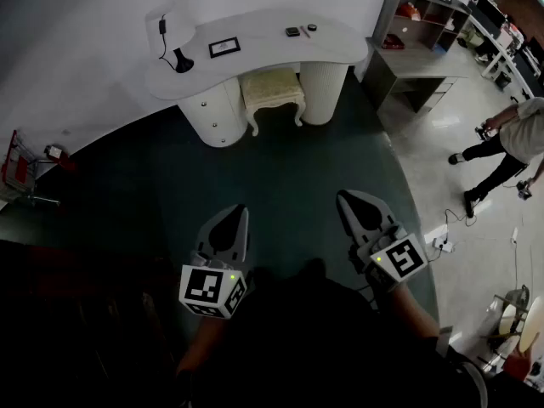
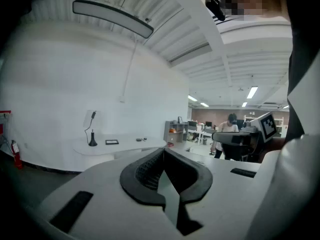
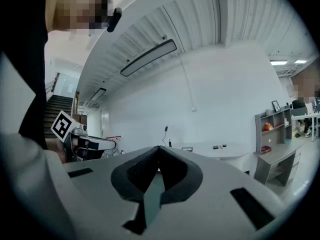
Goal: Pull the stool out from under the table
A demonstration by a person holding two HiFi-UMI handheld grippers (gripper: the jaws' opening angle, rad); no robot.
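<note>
A cream padded stool point(image 1: 272, 92) with curved white legs is tucked under the curved white table point(image 1: 255, 49) at the far side of the room. My left gripper point(image 1: 231, 223) and my right gripper point(image 1: 355, 204) are held low in front of me, well short of the stool, over dark floor. Both are shut with nothing between the jaws. In the left gripper view the left gripper point(image 2: 162, 176) points toward the table point(image 2: 120, 146). From the right gripper view, the right gripper point(image 3: 157, 170) also faces the table point(image 3: 215, 148). The stool is hidden in both gripper views.
A black lamp point(image 1: 180, 58), a small frame point(image 1: 224, 47) and small items point(image 1: 297, 31) lie on the table. A grey shelf unit and desk point(image 1: 416, 41) stand at the right. A person point(image 1: 510, 147) walks at the far right. Cables point(image 1: 442, 240) lie on the pale floor.
</note>
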